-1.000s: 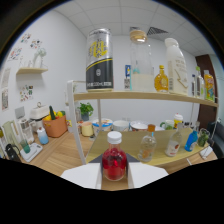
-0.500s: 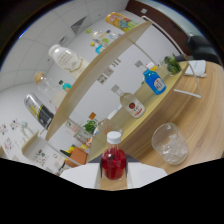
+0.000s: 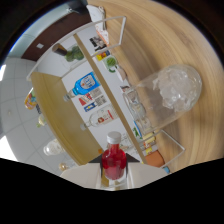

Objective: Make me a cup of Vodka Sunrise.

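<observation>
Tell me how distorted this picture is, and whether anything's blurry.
Gripper view: strong fisheye, a black surround, the shelf bowed and tilted steeply. The ice-filled glass looks soft, the small shelf labels unreadable. The red bottle in the gripper is the sharpest.

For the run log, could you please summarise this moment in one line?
gripper: shut on small red-filled white-capped bottle | view: tilted | clear ice-filled glass: beyond, on wooden table

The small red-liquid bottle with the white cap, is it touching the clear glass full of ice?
Apart. The gripper view shows the red bottle held between the gripper fingers, with bare wooden counter separating it from the ice glass beyond.
</observation>
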A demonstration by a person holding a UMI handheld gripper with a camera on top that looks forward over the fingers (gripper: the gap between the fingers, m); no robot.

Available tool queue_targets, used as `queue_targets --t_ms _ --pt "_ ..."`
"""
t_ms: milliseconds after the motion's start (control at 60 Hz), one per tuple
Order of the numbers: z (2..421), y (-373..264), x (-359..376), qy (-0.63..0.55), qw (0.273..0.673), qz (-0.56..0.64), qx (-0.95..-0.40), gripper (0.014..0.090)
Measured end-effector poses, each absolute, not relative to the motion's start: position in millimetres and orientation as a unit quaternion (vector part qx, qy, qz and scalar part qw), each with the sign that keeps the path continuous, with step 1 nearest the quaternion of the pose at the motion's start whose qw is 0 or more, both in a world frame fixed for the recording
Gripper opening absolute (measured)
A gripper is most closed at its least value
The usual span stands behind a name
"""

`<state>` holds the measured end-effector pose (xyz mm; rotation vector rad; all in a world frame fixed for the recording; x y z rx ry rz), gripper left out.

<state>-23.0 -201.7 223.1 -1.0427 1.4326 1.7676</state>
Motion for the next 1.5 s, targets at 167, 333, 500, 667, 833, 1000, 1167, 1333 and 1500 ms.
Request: queue_targets --t_ms 167,333,500,667,833,1000,1167,1333,1500 --pt "226 -200 -18 0.565 0.281 0.7 -0.335 0.0348" --pt "219 -200 -17 0.579 0.275 0.694 -0.328 0.0345" --pt "225 -202 -19 0.558 0.304 0.681 -0.363 0.0345" --pt "247 -201 -19 0.504 0.384 0.629 -0.451 0.0345" --pt "274 -204 -42 0.364 0.519 0.475 -0.611 0.0346" --pt "276 -202 -77 0.202 0.623 0.284 -0.7 0.0348" --pt "211 -196 -114 0.095 0.626 0.146 -0.76 0.0347" --pt "125 -193 -145 0.037 0.582 0.079 -0.809 0.0346" --pt "67 -190 -157 0.019 0.534 0.045 -0.844 0.0346"
